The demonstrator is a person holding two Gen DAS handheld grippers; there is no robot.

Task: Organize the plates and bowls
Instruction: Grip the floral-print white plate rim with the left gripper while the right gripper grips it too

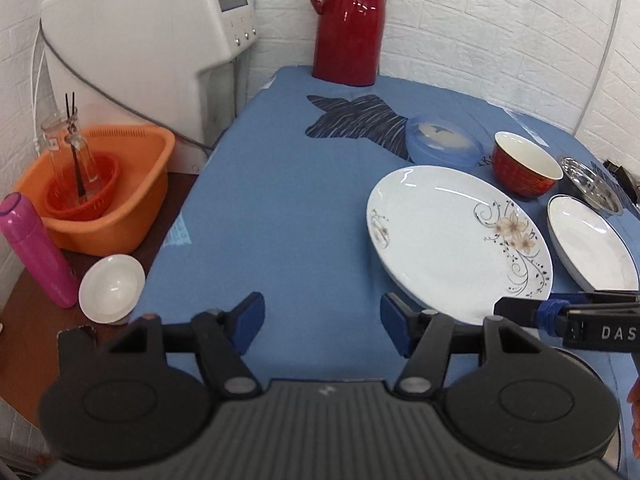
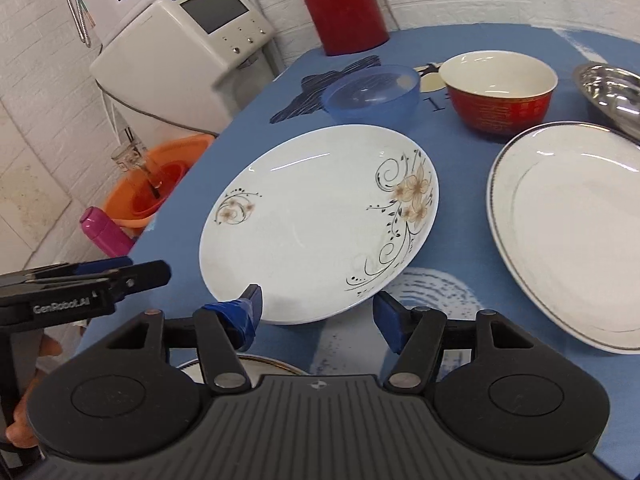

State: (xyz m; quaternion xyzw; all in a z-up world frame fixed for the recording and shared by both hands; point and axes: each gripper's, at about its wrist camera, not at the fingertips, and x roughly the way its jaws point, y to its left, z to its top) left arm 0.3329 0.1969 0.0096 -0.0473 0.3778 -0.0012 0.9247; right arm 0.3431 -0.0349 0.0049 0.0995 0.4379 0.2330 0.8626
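A white plate with a floral print [image 2: 312, 216] lies on the blue tablecloth [image 1: 280, 200]. Its near rim reaches in between the blue pads of my open right gripper [image 2: 318, 312], which holds nothing. To its right is a white plate with a dark rim [image 2: 576, 232]. Behind stand a red bowl [image 2: 500, 92], a blue plastic bowl [image 2: 372, 92] and a steel bowl [image 2: 612, 88]. My left gripper [image 1: 322, 322] hangs open over bare cloth left of the floral plate [image 1: 460, 240]. A gold-rimmed dish [image 2: 260, 362] shows under the right gripper.
A red thermos jug [image 1: 348, 20] stands at the table's far edge. Left of the table are a white appliance [image 1: 140, 40], an orange basin [image 1: 120, 224] holding a glass jar, a pink bottle [image 1: 36, 252] and a small white bowl [image 1: 112, 288]. White brick walls stand behind.
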